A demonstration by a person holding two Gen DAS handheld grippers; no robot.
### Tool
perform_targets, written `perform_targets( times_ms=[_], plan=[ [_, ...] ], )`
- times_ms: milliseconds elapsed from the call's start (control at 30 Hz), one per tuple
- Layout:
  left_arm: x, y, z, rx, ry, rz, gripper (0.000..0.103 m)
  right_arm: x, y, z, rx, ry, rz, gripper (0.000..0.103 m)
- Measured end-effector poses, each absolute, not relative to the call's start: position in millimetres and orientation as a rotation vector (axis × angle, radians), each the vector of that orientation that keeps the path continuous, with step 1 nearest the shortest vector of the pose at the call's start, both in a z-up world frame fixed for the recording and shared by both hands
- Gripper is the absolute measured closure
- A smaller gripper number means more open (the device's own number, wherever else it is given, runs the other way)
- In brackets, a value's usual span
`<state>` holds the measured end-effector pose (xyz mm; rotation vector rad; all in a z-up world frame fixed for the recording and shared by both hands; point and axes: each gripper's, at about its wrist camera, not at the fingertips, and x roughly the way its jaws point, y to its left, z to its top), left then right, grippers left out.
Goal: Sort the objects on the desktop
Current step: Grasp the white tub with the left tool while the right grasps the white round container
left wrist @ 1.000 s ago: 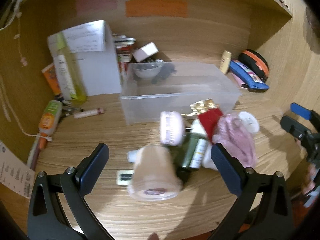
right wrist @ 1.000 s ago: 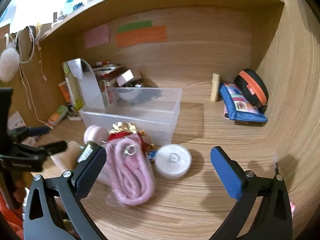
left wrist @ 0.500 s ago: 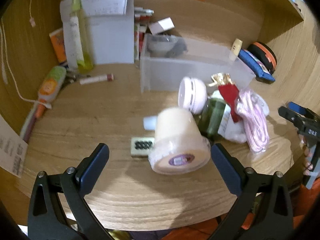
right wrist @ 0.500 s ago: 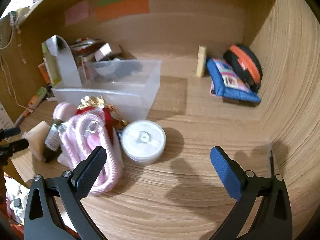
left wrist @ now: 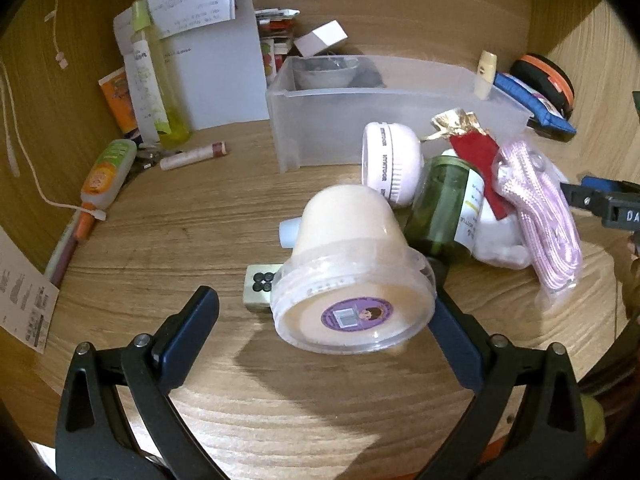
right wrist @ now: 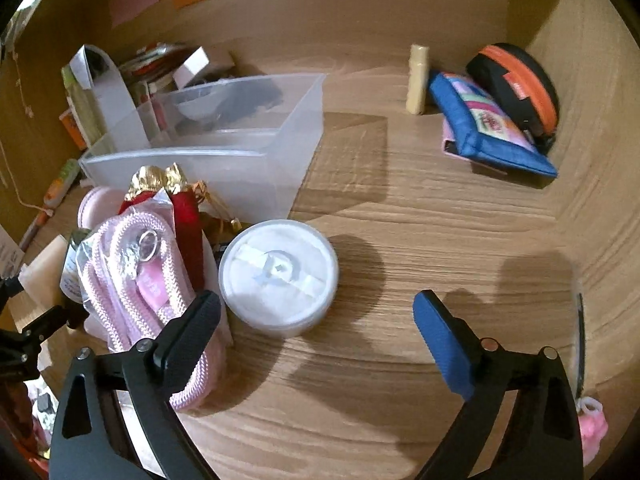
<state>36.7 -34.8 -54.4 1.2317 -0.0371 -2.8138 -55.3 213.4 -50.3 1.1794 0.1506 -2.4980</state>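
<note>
My left gripper stands open; the cream tub lies on its side between the jaws, untouched by either pad. My right gripper is open, jaws just closing slightly, the round white jar near its left finger. Farther up, centre frame, the clear bin holds a bowl and a dark item.

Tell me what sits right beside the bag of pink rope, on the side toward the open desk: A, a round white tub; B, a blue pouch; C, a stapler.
A: the round white tub lies against the bag of pink rope; the blue pouch is far back.
</note>
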Motion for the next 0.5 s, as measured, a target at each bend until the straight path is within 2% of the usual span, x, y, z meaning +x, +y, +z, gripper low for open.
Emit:
perform_targets(
  times_ms=[200,267,333,400,467,500],
  plan=[
    [33.8,-38.0,-55.5,1.175,-0.007,-2.791,0.000,-63.6,200.4,-53.7,1.190,0.230,-2.481,0.007],
    [33.2,-39.7,-55.8,1.173,0.018,-2.797,0.003,-68.0,199.9,-55.0,1.206,0.229,-2.469,0.007],
    [32.7,-41.1,-55.4,1.178,0.048,-2.815,0.018,-71.7,200.5,-56.5,1.221,0.217,-2.453,0.008],
    [32.6,-41.6,-53.8,1.180,0.064,-2.823,0.027,-74.3,201.9,-58.0,1.234,0.195,-2.435,0.011],
    [33.5,-42.0,-52.7,1.179,0.066,-2.830,0.030,-76.5,202.5,-58.5,1.242,0.186,-2.423,0.024],
    [33.8,-43.0,-52.5,1.182,0.075,-2.835,0.032,-77.0,202.2,-59.1,1.244,0.192,-2.422,0.027]
  ],
)
